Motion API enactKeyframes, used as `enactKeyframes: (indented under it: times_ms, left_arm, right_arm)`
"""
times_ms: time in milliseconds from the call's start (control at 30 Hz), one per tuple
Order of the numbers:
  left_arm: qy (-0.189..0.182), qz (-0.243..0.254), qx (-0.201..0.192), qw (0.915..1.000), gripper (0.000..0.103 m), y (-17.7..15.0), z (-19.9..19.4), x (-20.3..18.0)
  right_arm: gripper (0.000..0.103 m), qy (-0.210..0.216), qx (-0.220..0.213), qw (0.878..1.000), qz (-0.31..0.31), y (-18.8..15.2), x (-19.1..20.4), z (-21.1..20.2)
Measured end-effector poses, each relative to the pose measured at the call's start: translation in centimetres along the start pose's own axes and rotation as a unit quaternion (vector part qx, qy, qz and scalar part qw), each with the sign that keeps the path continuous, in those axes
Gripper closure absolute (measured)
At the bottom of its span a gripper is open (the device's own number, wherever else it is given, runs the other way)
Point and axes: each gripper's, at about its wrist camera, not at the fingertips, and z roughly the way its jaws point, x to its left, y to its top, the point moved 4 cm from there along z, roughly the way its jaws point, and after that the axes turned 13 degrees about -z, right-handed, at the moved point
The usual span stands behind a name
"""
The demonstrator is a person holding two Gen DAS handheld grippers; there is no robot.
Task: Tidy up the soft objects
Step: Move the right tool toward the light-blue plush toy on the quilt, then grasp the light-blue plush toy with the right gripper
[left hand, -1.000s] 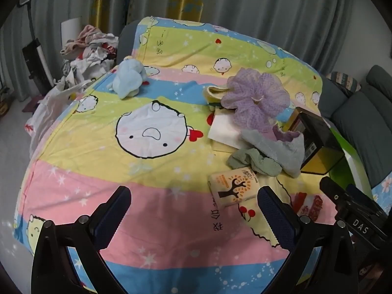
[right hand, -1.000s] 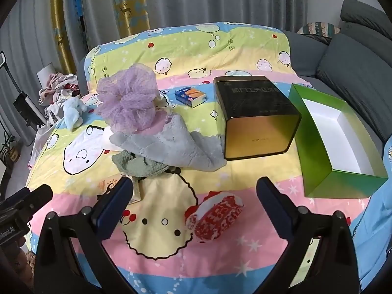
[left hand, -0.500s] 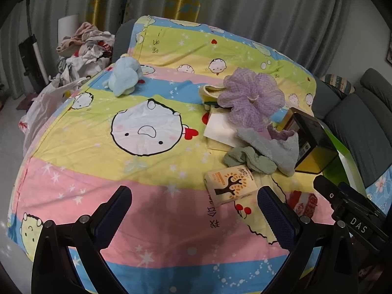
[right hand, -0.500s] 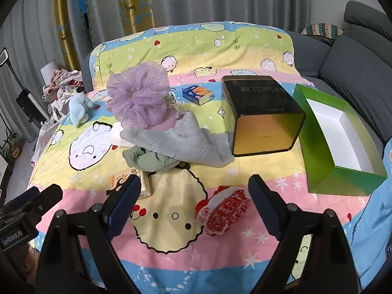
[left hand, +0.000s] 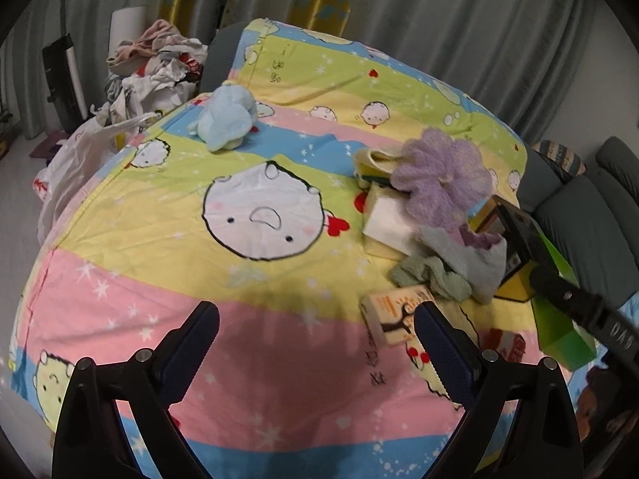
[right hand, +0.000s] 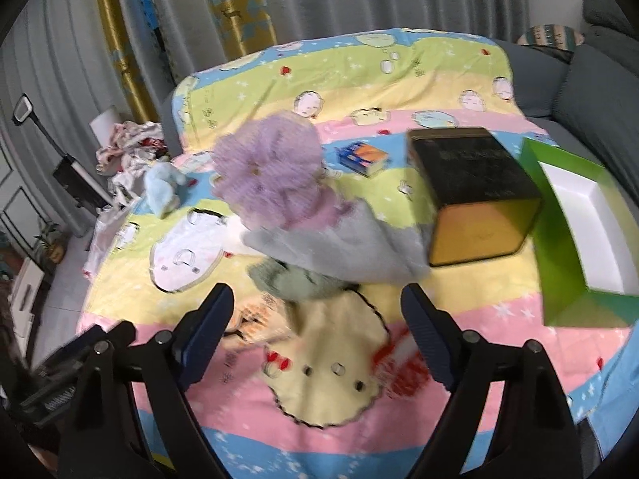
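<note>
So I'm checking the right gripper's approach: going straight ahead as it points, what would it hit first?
Probably the green cloth, bunched just ahead between the right gripper's open, empty jaws, with the grey cloth lying behind it. Depth is unclear, so it might meet the cartoon bedsheet first.

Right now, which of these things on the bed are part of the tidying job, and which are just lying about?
Part of the job (soft things):
purple mesh puff
grey cloth
green cloth
blue plush toy
red knit item

Lying about, probably:
gold tin
green box, possibly the bin for them
tissue packs
clothes pile
</note>
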Motion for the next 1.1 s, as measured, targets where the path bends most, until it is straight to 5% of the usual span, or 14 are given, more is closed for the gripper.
enactKeyframes:
  times_ms: [200,333,500,633,900,1100]
  left_arm:
    - [-0.013,-0.009,-0.02,0.9997,0.006,2.9,0.0,0.1]
    - [0.006,-0.025,-0.05,0.9984,0.006,6.0,0.4,1.7]
    - [0.045,-0.07,-0.05,0.9952,0.006,9.0,3.3,6.0]
    - [0.073,-0.106,-0.035,0.991,0.018,10.5,5.7,10.0]
    - [0.083,-0.178,-0.019,0.9803,0.018,9.9,6.8,14.5]
    - [0.118,-0.176,-0.022,0.977,0.018,9.9,7.1,15.5]
  right_arm:
    - [0.015,0.032,0.004,0.999,0.002,4.3,1.4,1.3]
    - [0.015,0.092,0.01,0.995,-0.037,8.4,5.2,2.6]
    - [0.016,0.153,0.042,0.986,-0.057,13.0,11.9,8.2]
    - [0.013,0.195,0.101,0.974,-0.059,15.9,17.8,15.0]
    - [0.004,0.154,0.138,0.974,-0.093,19.8,23.5,25.8]
    - [0.006,0.123,0.157,0.975,-0.102,19.9,24.6,31.3]
